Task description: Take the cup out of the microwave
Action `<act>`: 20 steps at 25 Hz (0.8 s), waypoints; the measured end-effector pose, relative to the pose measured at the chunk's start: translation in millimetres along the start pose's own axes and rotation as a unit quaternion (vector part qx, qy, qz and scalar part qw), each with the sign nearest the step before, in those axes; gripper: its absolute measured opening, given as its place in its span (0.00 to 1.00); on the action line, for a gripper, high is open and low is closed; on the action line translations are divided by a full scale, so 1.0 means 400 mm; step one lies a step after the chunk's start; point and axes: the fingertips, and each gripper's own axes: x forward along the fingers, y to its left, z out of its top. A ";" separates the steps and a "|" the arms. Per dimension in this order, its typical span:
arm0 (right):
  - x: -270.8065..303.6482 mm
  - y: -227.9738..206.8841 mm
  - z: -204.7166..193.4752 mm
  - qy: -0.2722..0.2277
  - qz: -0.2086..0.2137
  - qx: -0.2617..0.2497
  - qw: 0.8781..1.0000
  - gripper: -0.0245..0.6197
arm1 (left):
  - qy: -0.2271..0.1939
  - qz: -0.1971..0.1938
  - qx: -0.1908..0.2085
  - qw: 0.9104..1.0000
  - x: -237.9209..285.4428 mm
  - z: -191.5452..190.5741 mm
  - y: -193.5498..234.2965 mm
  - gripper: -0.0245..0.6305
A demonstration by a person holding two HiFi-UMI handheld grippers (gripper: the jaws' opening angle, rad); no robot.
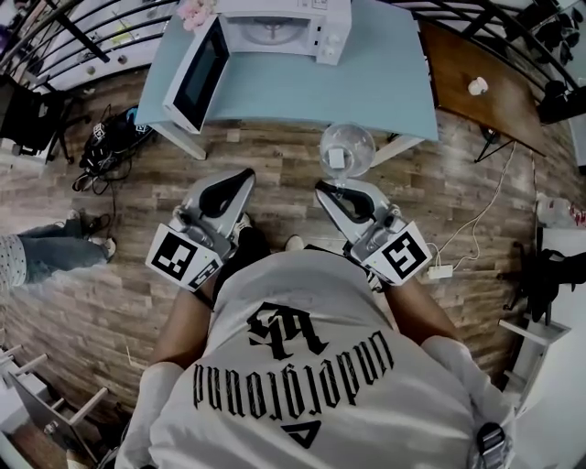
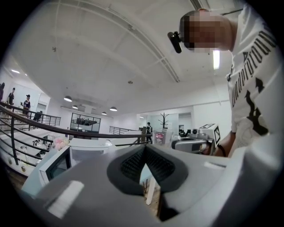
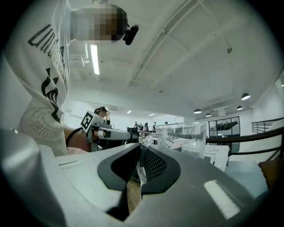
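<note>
My right tongs [image 1: 324, 189] are clamped on the handle of the clear cup [image 1: 347, 148], which is held just past their tips at the near edge of the table [image 1: 403, 82], outside the open microwave [image 1: 275, 27]. My left tongs [image 1: 244, 176] are closed together on nothing.

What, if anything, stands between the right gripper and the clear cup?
Nothing visible does: the right gripper is shut on the clear cup by its handle, outside the microwave.

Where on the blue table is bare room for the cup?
The light blue table is bare in front of the white microwave and to its right, room for the clear plastic cup in the right gripper. Crowded left: the open door juts over that edge.
</note>
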 end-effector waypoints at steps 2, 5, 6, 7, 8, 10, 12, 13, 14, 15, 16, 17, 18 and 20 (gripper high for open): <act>-0.001 0.007 0.003 -0.002 -0.001 0.001 1.000 0.05 | -0.001 -0.002 0.001 1.000 0.002 0.003 -0.003 0.11; 0.000 0.016 0.001 -0.001 -0.001 0.005 1.000 0.05 | -0.002 -0.003 0.001 1.000 0.000 0.006 -0.005 0.11; 0.000 0.018 0.002 -0.001 0.000 0.007 1.000 0.05 | -0.002 -0.004 0.001 1.000 -0.001 0.007 -0.007 0.11; -0.001 0.020 0.003 -0.001 0.000 0.008 1.000 0.05 | -0.002 -0.004 0.001 1.000 -0.002 0.007 -0.009 0.11; -0.002 0.022 0.005 -0.001 0.000 0.008 1.000 0.05 | -0.003 -0.004 0.001 1.000 -0.003 0.007 -0.011 0.11; -0.005 0.023 0.003 0.000 0.001 0.009 1.000 0.05 | -0.003 -0.003 -0.001 1.000 -0.002 0.005 -0.016 0.11; -0.007 0.021 -0.005 0.002 0.000 0.010 1.000 0.05 | -0.002 -0.005 -0.004 1.000 0.002 -0.002 -0.018 0.11; -0.006 0.020 -0.008 0.001 0.000 0.011 1.000 0.05 | -0.002 -0.006 -0.005 1.000 0.003 -0.006 -0.018 0.11; -0.005 0.020 -0.010 0.000 0.000 0.011 1.000 0.05 | -0.001 -0.006 -0.007 1.000 0.003 -0.009 -0.018 0.11; -0.004 0.022 -0.011 0.000 0.000 0.012 1.000 0.05 | -0.001 -0.007 -0.008 1.000 0.002 -0.011 -0.019 0.11; -0.003 0.023 -0.012 0.000 0.000 0.013 1.000 0.05 | 0.000 -0.007 -0.008 1.000 0.000 -0.011 -0.020 0.11; -0.003 0.024 -0.012 0.001 0.000 0.014 1.000 0.05 | -0.001 -0.007 -0.008 1.000 -0.001 -0.011 -0.021 0.11; -0.002 0.023 -0.012 0.001 0.000 0.014 1.000 0.05 | -0.001 -0.007 -0.007 1.000 -0.001 -0.010 -0.021 0.11; 0.001 0.021 -0.010 0.002 0.001 0.014 1.000 0.05 | -0.001 -0.008 -0.007 1.000 0.001 -0.008 -0.020 0.11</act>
